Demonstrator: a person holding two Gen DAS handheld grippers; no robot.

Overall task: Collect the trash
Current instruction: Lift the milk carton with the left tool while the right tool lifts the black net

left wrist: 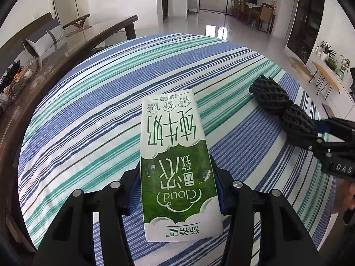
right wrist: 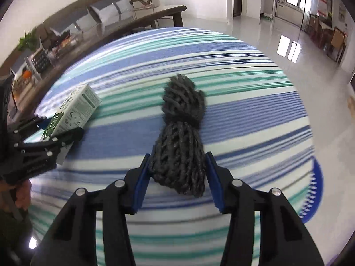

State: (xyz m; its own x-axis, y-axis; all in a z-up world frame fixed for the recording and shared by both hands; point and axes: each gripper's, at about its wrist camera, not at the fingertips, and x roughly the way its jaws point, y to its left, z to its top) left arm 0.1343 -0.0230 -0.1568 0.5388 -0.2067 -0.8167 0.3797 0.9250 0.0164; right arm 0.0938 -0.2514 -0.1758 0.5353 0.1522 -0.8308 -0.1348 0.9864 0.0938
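The milk carton (left wrist: 177, 166) is clamped by the left gripper (left wrist: 177, 190) and the foam net (right wrist: 180, 137) apparently by the right gripper (right wrist: 177, 177); both are best lifted squarely.

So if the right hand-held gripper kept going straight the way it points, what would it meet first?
Probably the striped blue, green and white tablecloth. The right hand-held gripper already has the black foam mesh netting bundle between its pads, and nothing else lies beyond the bundle; depth is uncertain.

left wrist: close, angled down over striped surface (left wrist: 88, 102) | right wrist: same, from beside | shared: milk carton (left wrist: 175, 166), black net bundle (right wrist: 182, 137)
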